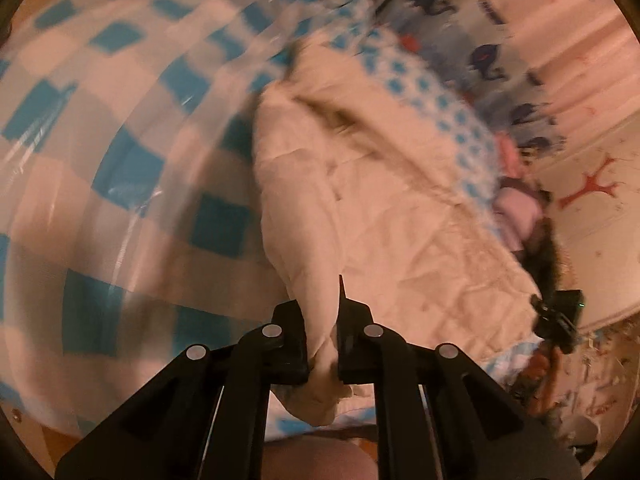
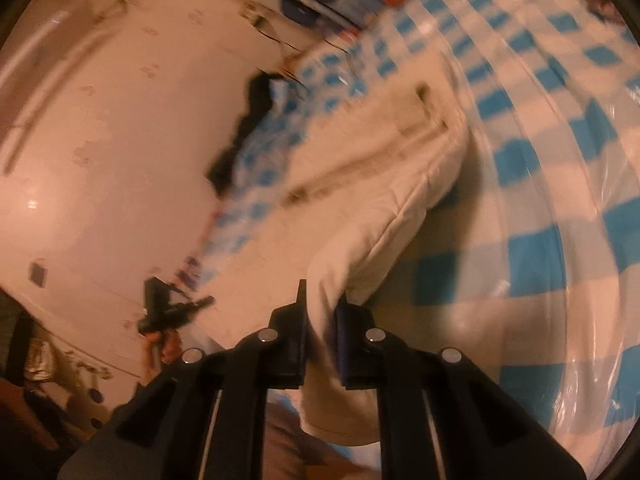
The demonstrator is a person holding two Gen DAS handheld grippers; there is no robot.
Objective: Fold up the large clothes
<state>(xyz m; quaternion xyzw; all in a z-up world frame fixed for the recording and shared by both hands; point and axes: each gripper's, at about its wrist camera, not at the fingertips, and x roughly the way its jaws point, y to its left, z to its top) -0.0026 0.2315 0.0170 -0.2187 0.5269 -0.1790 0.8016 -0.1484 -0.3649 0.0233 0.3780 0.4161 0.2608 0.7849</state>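
Note:
A large cream-white garment (image 1: 384, 216) lies stretched over a table covered by a blue-and-white checked cloth (image 1: 120, 128). My left gripper (image 1: 322, 312) is shut on one edge of the garment, which bunches between its fingers. My right gripper (image 2: 322, 312) is shut on another edge of the same garment (image 2: 360, 200). Each gripper shows small in the other's view: the right gripper (image 1: 558, 316) at the garment's far corner, the left gripper (image 2: 168, 312) at the left with a hand on it. Both views are motion-blurred.
The checked cloth (image 2: 540, 160) has a shiny clear plastic cover. A curtain with dark blue cartoon prints (image 1: 480, 40) hangs behind the table. A pale wall (image 2: 100, 120) stands at the side. Pink and dark items (image 1: 520, 208) lie at the table's far edge.

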